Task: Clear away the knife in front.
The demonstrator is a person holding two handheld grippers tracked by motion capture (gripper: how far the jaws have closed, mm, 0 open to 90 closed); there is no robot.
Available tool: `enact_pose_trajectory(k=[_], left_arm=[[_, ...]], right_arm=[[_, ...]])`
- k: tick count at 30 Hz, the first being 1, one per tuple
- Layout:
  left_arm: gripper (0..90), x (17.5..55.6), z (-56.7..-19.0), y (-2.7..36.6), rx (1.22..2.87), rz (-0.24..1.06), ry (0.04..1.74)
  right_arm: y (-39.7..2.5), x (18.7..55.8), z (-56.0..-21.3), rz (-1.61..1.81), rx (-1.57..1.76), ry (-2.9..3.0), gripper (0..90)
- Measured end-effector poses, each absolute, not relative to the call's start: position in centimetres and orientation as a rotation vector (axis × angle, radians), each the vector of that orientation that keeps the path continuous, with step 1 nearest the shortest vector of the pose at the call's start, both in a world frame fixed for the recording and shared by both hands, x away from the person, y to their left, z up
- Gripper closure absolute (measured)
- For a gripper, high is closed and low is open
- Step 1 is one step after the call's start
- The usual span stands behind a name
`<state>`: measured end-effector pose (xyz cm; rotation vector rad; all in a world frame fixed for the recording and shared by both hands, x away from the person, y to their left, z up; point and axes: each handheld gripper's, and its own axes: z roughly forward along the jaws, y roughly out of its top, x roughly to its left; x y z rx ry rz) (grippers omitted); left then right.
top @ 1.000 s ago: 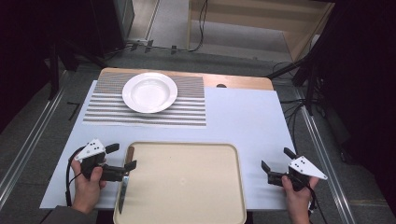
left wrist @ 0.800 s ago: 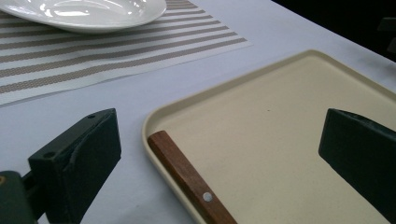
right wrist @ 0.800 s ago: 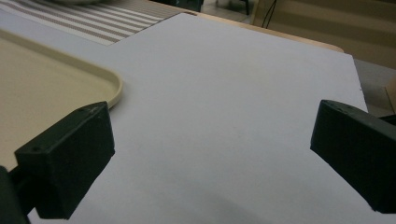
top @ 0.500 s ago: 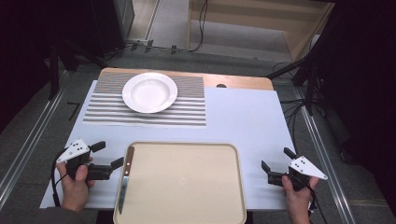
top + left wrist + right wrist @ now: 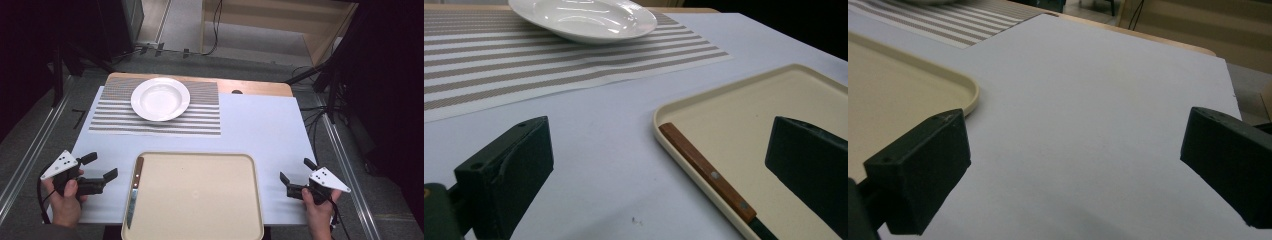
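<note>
A knife (image 5: 134, 190) with a brown wooden handle (image 5: 706, 172) lies along the left side of the cream tray (image 5: 200, 200), blade toward the near edge. My left gripper (image 5: 100, 166) is open, just left of the tray, with nothing between its jaws. A white plate (image 5: 160, 98) sits on the striped placemat (image 5: 200, 117) at the far side; the left gripper view shows the plate (image 5: 584, 20) ahead. My right gripper (image 5: 297, 170) is open at the table's near right, over the bare white surface.
The white table cover (image 5: 260, 130) has free room between the placemat and the tray and to the tray's right. A wooden table edge (image 5: 260, 87) shows at the far side. Cables and a wooden shelf lie on the floor beyond.
My left gripper let go of the knife, which now lies on the tray, and drew back to the left. The right gripper has stayed still.
</note>
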<state>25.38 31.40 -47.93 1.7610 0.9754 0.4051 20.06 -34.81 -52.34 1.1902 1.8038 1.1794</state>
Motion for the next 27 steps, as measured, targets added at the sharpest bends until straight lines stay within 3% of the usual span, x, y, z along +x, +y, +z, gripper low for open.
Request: enact_pose_trajectory(k=[16,27], left_arm=[[0.0,24.9,-48.2,34.9,1.709,0.455,1.024],[0.0,24.8,-48.7,35.2,1.696,0.457,1.018]], right_arm=[[-34.8,20.1,-52.3,1.178,1.196,1.802,0.0],[-34.8,20.1,-52.3,1.178,1.198,1.801,0.0]])
